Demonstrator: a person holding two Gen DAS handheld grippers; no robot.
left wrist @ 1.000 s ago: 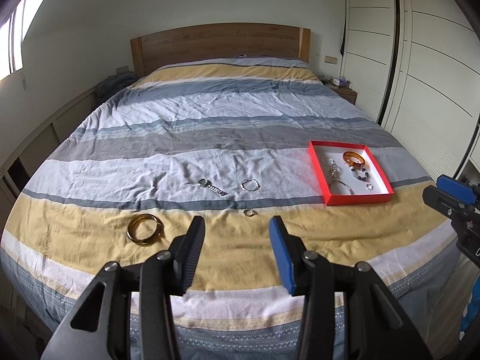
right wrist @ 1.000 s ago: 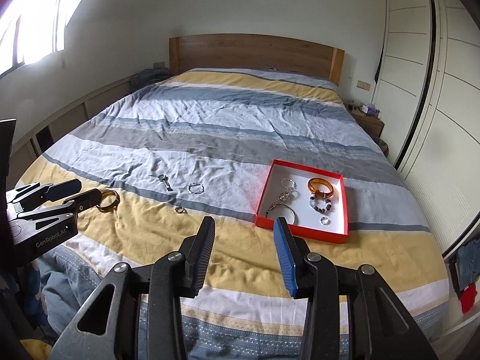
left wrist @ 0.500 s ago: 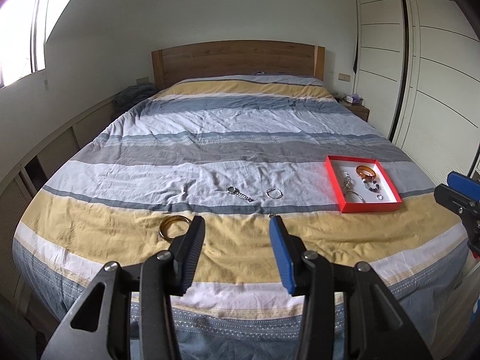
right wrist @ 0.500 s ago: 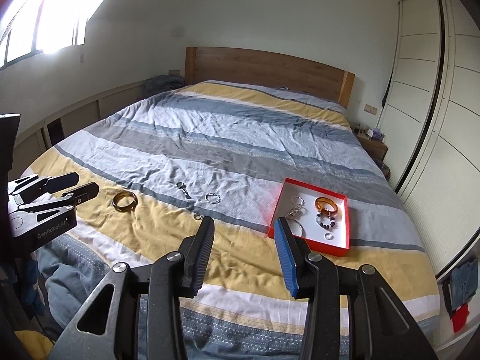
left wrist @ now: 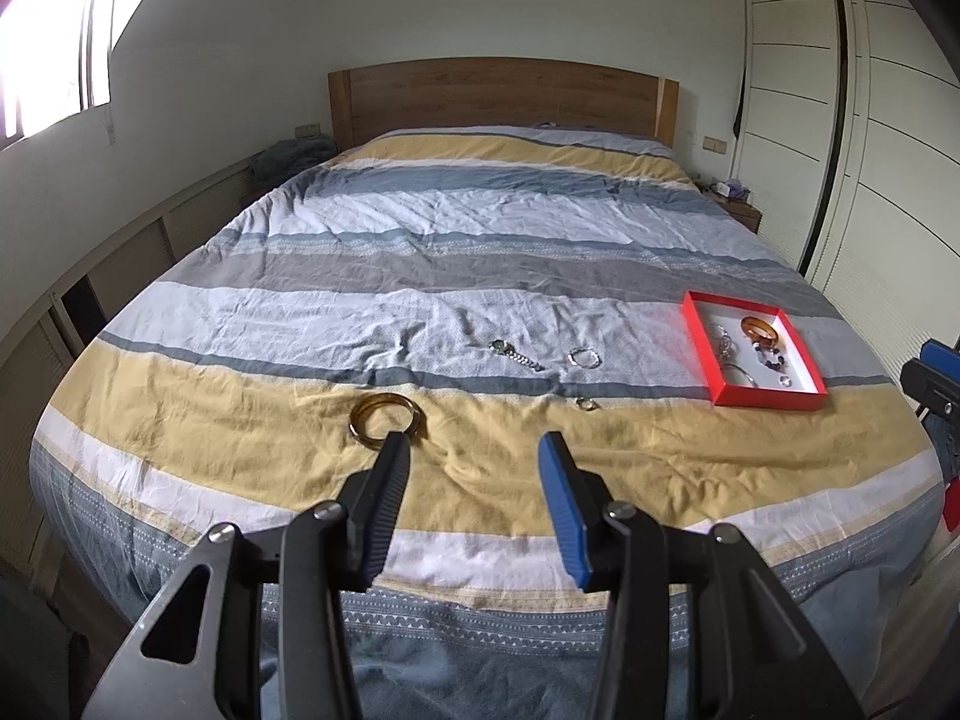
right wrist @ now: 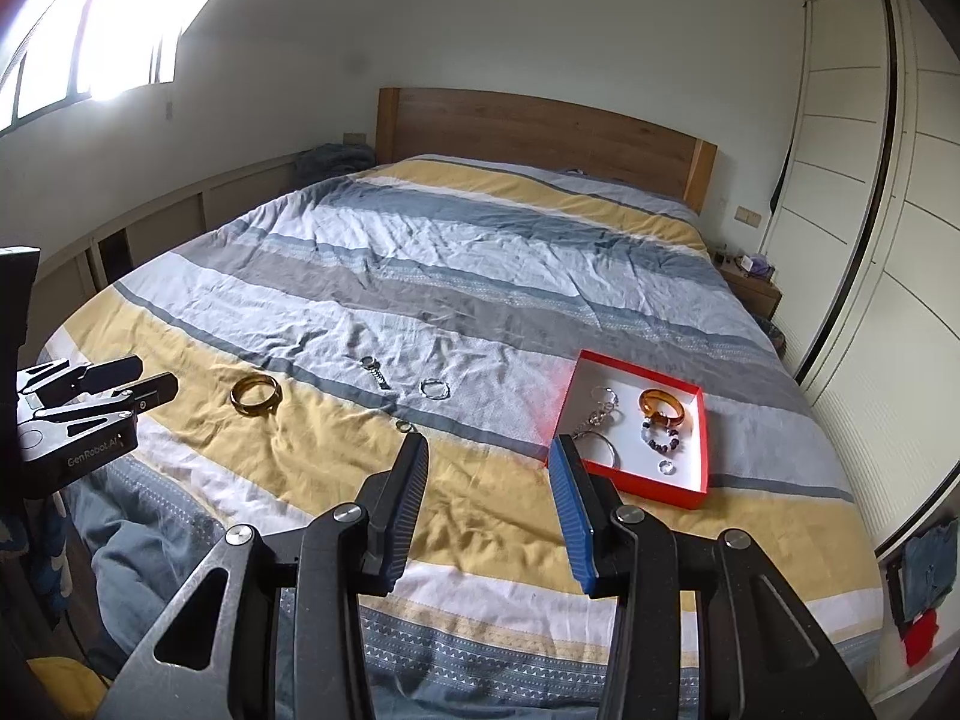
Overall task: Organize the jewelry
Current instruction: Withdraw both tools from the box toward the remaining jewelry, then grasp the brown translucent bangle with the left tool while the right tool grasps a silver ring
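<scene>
Jewelry is split 2 ways on the striped bedspread [left wrist: 456,276]: 5 pieces sit inside the red box [left wrist: 699,336] — an amber bangle [left wrist: 761,327], a beaded bracelet [left wrist: 769,354], a keyring chain [left wrist: 723,341], a thin hoop [left wrist: 739,373] and a small ring [left wrist: 785,381] — while 4 pieces lie loose on the cover. Those are the gold bangle [left wrist: 384,414], the watch [left wrist: 515,354], the silver bracelet [left wrist: 584,357] and the little ring [left wrist: 587,403].

Left gripper [left wrist: 474,456] hangs above the foot of the bed, fingers spread wide and holding nothing, the gold bangle just past its left fingertip. Right gripper [right wrist: 489,450] hovers too, fingers wide apart and empty, the red box [right wrist: 699,438] just beyond its blue pad and the little ring [right wrist: 403,425] near its left fingertip.

My read: we're between pickups, about half the collection boxed, neither tool committed. The likely call is the gold bangle for the left side. That means dropping low to the fabric, setting 1 finger inside the hoop and 1 outside, then pinching the rim. Soft, wrinkled bedding gives under pressure, so a shallow approach could snag cloth instead. After that it's a long carry across to the box, well apart on the right.
</scene>
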